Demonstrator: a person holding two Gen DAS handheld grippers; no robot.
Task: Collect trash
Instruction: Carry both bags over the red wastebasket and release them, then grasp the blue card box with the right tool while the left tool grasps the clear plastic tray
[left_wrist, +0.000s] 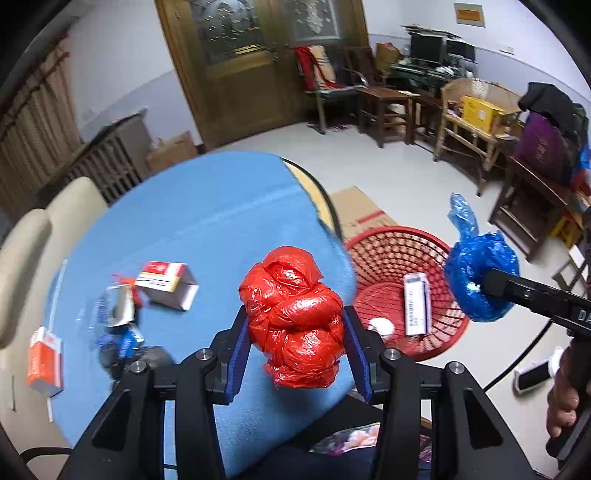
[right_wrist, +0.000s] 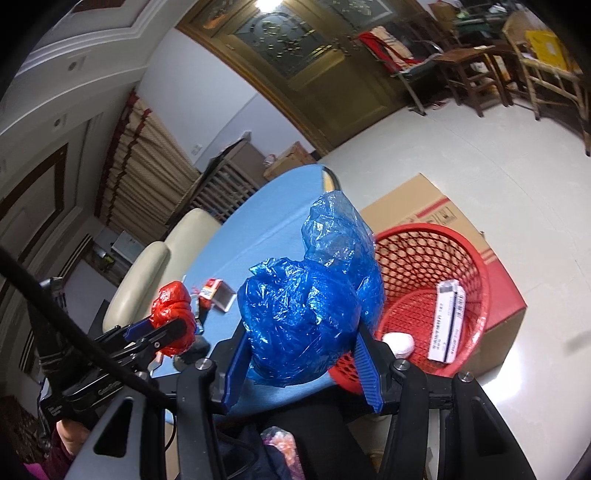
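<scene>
A carton and white wad lay in the red basket (left_wrist: 402, 247); left gripper (left_wrist: 295, 332) pinched a red bag (left_wrist: 295, 314), right gripper (right_wrist: 301, 339) a blue bag (right_wrist: 303, 314); boxes (left_wrist: 168, 282) remained on the table (left_wrist: 221, 214)

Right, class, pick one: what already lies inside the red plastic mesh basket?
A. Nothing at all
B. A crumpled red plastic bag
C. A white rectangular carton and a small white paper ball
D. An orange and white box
C: the red plastic mesh basket holds a white rectangular carton and a small white paper ball, while the crumpled red plastic bag sits in the left gripper.
</scene>
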